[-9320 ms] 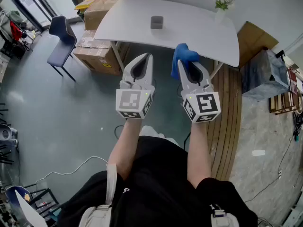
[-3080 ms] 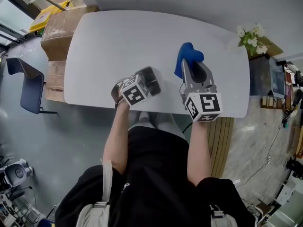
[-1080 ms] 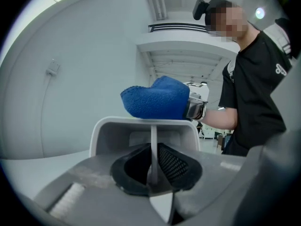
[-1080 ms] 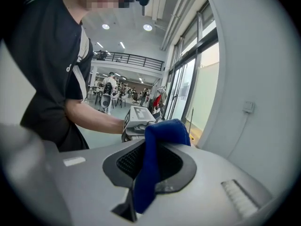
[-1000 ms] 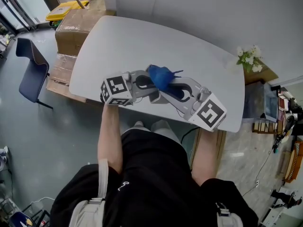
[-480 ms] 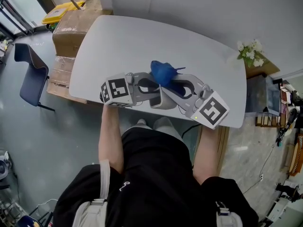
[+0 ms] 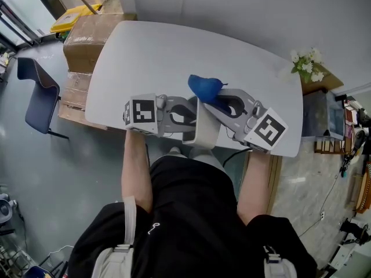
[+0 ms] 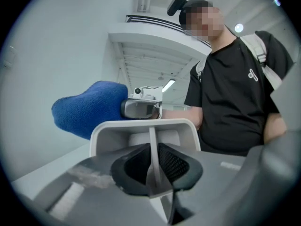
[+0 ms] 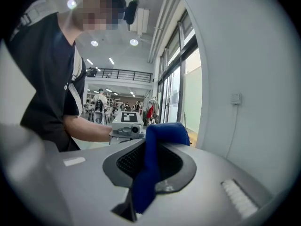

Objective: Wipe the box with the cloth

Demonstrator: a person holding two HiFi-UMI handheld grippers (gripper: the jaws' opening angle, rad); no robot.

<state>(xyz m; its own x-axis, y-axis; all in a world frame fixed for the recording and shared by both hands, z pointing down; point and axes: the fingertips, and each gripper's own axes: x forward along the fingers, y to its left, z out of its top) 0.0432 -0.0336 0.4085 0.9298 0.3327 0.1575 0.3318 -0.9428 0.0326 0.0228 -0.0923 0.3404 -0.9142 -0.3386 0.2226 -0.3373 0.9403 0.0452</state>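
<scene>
My left gripper (image 7: 194, 120) points right and is shut on one thin wall of the small white open box (image 7: 207, 131), holding it up at the table's near edge. In the left gripper view the box (image 8: 143, 128) sits right in front of the jaws, its wall pinched between the dark pads (image 8: 174, 166). My right gripper (image 7: 211, 100) points left and is shut on the blue cloth (image 7: 204, 87), a bunched wad sticking out just above the box. That cloth (image 9: 155, 154) hangs between the jaws in the right gripper view, and the cloth (image 8: 89, 108) shows behind the box.
A white table (image 7: 174, 51) lies below, with a small vase of white flowers (image 7: 304, 65) at its far right corner. Cardboard boxes (image 7: 87, 33) stand left of it and a blue chair (image 7: 35, 94) further left. A wall runs behind the table.
Over the last second both grippers shifted slightly right; the cloth moved from over the left gripper's jaws to above the box. Longer ago the left gripper took the box off the table.
</scene>
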